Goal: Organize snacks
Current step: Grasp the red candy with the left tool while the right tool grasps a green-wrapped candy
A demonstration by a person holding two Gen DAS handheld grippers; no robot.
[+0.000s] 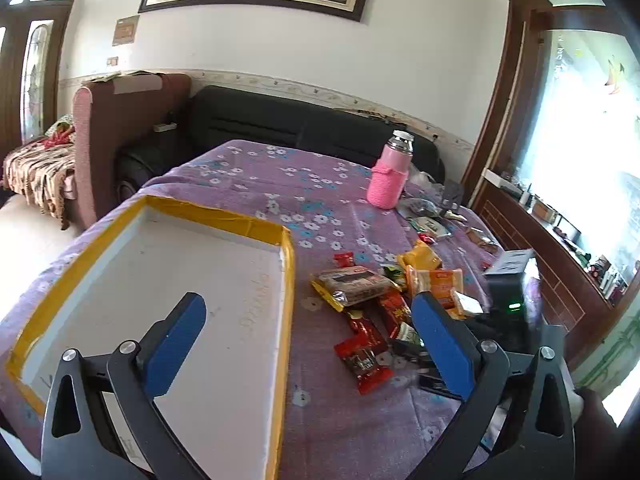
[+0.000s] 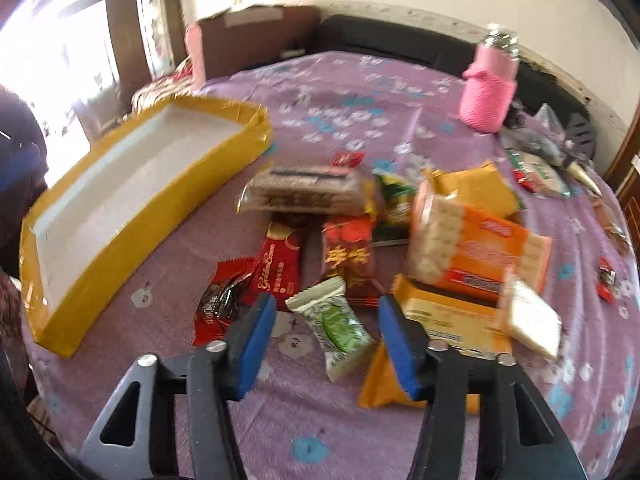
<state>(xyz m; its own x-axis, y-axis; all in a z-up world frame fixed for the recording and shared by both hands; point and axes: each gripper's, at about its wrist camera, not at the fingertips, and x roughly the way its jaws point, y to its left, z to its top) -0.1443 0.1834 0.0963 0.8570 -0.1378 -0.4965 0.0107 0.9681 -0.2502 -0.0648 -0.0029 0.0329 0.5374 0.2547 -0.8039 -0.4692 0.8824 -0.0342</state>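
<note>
A yellow-edged white tray (image 1: 256,226) (image 2: 160,196) lies empty on the purple flowered cloth, left of a heap of snack packets (image 1: 384,292). My left gripper (image 1: 308,316) is open and empty, hovering over the tray's right edge. My right gripper (image 2: 326,316) is open, its jaws either side of a small green-and-white packet (image 2: 336,328) at the heap's near edge. An orange cracker pack (image 2: 476,244), a long brown pack (image 2: 304,192) and red packets (image 2: 280,264) lie beyond.
A pink bottle (image 1: 390,176) (image 2: 490,88) stands at the back right with more wrappers (image 2: 536,168) beside it. A black device (image 1: 508,284) sits right of the heap. A black sofa (image 1: 280,120) and an armchair (image 1: 120,128) are behind the table.
</note>
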